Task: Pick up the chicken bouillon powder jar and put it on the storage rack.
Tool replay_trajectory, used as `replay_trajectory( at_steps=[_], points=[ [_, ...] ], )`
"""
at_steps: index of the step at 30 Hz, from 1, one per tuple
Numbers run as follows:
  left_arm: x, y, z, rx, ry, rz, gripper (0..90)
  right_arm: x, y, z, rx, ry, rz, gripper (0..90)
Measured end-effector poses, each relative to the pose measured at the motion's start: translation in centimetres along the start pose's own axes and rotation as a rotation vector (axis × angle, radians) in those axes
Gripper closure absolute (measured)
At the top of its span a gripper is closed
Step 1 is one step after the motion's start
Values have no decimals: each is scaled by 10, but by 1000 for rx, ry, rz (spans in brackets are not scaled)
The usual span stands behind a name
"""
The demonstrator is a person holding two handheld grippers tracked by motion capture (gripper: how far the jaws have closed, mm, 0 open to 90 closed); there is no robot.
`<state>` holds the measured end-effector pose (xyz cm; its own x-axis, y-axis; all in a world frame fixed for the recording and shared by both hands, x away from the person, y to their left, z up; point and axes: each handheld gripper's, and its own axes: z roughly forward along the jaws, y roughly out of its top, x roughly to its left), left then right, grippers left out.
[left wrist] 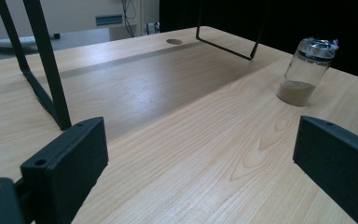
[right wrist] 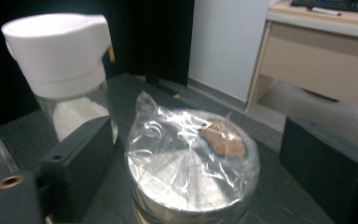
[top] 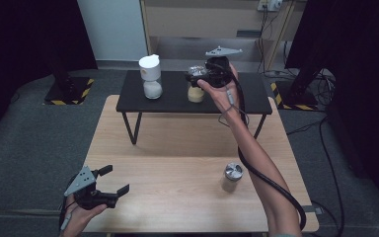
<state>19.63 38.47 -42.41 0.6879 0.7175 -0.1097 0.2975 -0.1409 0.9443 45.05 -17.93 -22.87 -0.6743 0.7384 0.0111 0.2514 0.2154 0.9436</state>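
Where our right gripper [right wrist: 186,154] hangs over the black shelf [top: 177,101], its jaws stand apart, flanking the foil-capped jar [right wrist: 191,168] without pressing it, beside the white-lidded jar [right wrist: 63,65]. Our left gripper [top: 112,180] rests wide and empty at the wooden table's [top: 177,163] near left corner, another jar [left wrist: 305,70] toward the right edge.
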Motion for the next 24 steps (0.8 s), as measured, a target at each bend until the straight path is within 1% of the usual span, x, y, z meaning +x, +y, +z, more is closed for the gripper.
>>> replay_trajectory(
  at_steps=[6,8,13,22,24],
  points=[
    [0,0,0,1,0,5,21,3,6,-10,-16,-1,-14,90],
    [0,0,-1,-1,-1,4,21,4,9,-15,-26,3,-12,90],
    [0,0,-1,-6,0,-4,21,5,11,-30,-70,13,-15,91],
    [0,0,-1,-6,-1,-4,21,4,14,-58,-107,28,-25,91],
    [0,0,-1,-6,0,-5,21,2,13,-64,-115,34,-19,91]
  ],
)
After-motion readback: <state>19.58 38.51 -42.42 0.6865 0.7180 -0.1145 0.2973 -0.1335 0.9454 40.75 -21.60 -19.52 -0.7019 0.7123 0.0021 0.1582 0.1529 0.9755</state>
